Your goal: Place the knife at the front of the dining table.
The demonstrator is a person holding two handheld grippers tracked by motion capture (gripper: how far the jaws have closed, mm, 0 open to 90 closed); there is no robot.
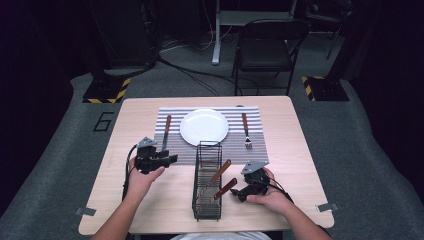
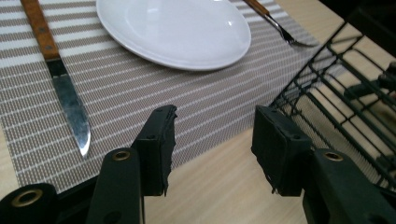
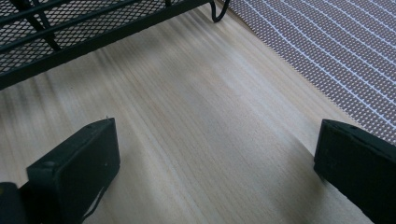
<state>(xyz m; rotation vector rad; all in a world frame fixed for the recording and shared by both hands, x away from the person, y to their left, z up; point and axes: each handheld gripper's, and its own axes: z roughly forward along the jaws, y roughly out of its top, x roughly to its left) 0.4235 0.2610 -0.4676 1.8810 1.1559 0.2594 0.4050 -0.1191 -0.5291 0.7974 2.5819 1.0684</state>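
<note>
Pale wood bench [image 1: 150, 200] at the centre of the high view, carrying a striped grey placemat [image 1: 252, 150] across its upper half. White plate [image 1: 204, 126] at the middle of that mat, wood-handled knife [image 1: 165, 131] lying to its left, wood-handled fork [image 1: 245, 130] to its right. Black wire caddy [image 1: 207, 182] standing below the plate, its upper end overlapping the mat's lower edge; 2 more wood-handled utensils [image 1: 222, 180] leaning inside it, handles pointing to the upper right.

Left tongs [image 1: 170, 160] at centre left of the high view, held in a hand, just left of the caddy and just below the knife. Seen in the left gripper view as left tongs [image 2: 212, 140] released, jaws apart with nothing between them, hovering over the mat's edge and bare wood; knife blade at the left of that frame, plate at the top, caddy mesh at the right.

Right tongs [image 1: 234, 195] at lower right of the high view, in the other hand, tips just beside the caddy's right wall, near the lower handle. Likewise released in the right gripper view: right tongs [image 3: 215, 163] with jaws wide apart over bare wood, caddy base at the upper left, mat at the upper right.
</note>
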